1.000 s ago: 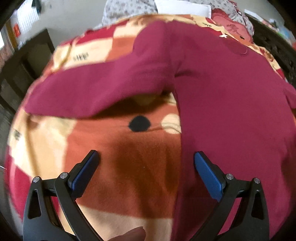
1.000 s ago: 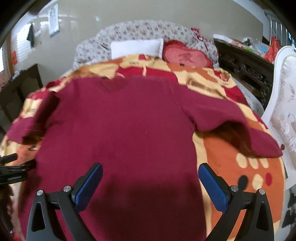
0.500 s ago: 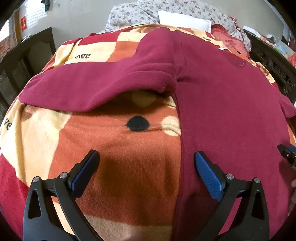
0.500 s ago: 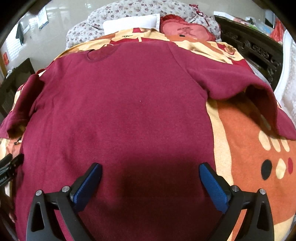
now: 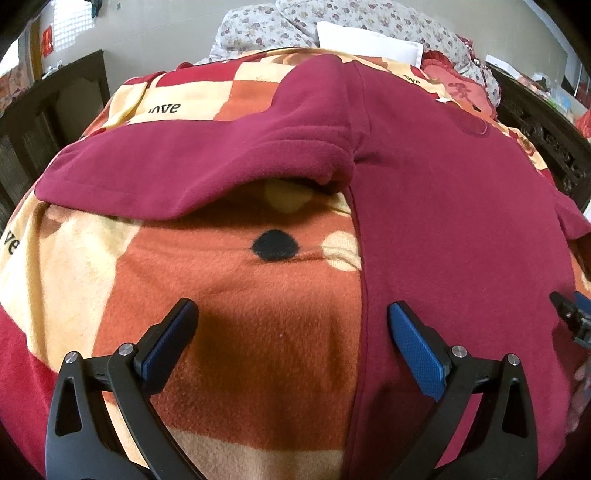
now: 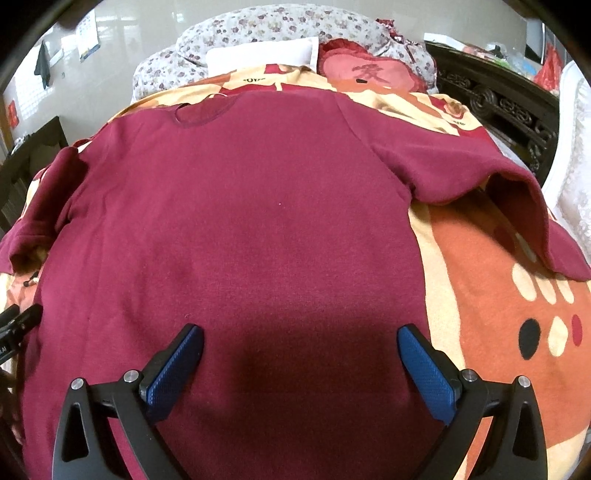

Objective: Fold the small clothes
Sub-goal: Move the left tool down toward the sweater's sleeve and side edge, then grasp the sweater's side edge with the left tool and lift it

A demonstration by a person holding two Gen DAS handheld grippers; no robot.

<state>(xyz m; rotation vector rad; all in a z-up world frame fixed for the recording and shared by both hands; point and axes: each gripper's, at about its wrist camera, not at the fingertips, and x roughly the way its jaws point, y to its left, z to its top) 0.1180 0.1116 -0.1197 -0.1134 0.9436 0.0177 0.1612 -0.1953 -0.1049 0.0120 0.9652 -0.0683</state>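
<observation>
Shirt [image 6: 236, 229] flat on blanket [image 5: 229, 332], unfolded. Left gripper [image 5: 291, 332] at shirt's side seam, right gripper [image 6: 301, 354] over hem: both spread, empty. All folds left.

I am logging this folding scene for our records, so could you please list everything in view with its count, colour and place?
shirt: one, maroon, spread flat on the bed, sleeves out to both sides
blanket: one, orange, cream and red patchwork, under the shirt
white pillow: one, at the head of the bed
red cushion: one, beside the white pillow
floral quilt: one, grey with flowers, behind the pillows
dark carved furniture: right of the bed
left gripper: black, blue fingers, open over the shirt's left edge
right gripper: black, blue fingers, open over the shirt's lower part
</observation>
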